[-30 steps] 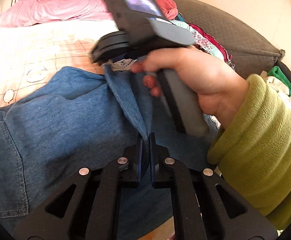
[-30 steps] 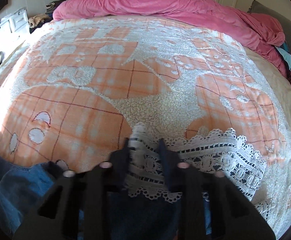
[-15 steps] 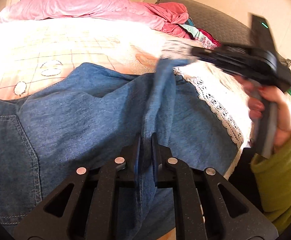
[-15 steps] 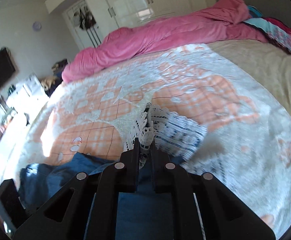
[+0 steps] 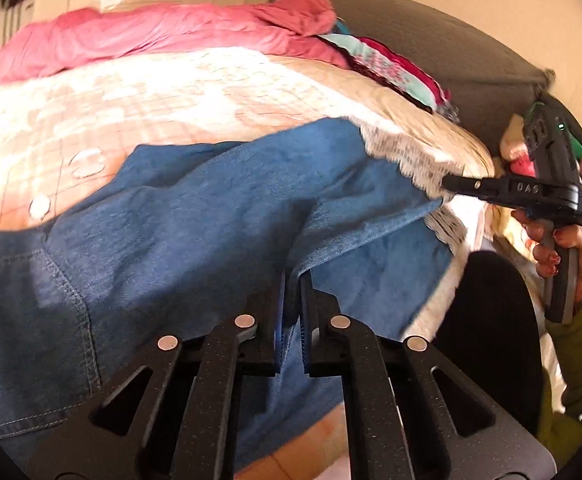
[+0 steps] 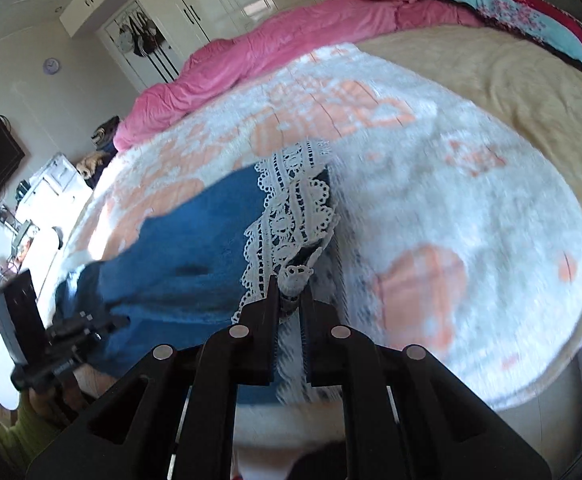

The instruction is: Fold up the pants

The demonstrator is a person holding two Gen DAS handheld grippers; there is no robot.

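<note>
The pants point(image 5: 195, 216), blue denim with a white lace hem point(image 6: 287, 216), lie spread across the patterned blanket point(image 6: 431, 184) on the bed, one leg lifted off the surface between the two tools. The left gripper point(image 5: 291, 308) has its fingers pressed together on a fold of denim along the leg's edge, and the right gripper point(image 6: 289, 296) is pinching the lace at the hem corner, so the cloth hangs as a slack ridge between them. The denim looks soft and fairly light rather than stiff: it drapes and wrinkles freely, so it should follow the grippers without springing back, though it will sag wherever it is unsupported. The lace is the delicate part, open-worked and thin, and a hard tug there could probably distort or snag it; a hold that takes in some denim behind the lace seems safer. For a clean fold the better places to grip are the seamed edges and the hem corners, kept taut between the two hands. Motion blur smears the lace in the left wrist view, so how much denim the right gripper has along with it is hard to say. There are no containers in play here; loose clothes point(image 5: 395, 68) are heaped at the headboard side of the bed and a pink duvet point(image 6: 291, 28) lies bunched along the far edge.
</note>
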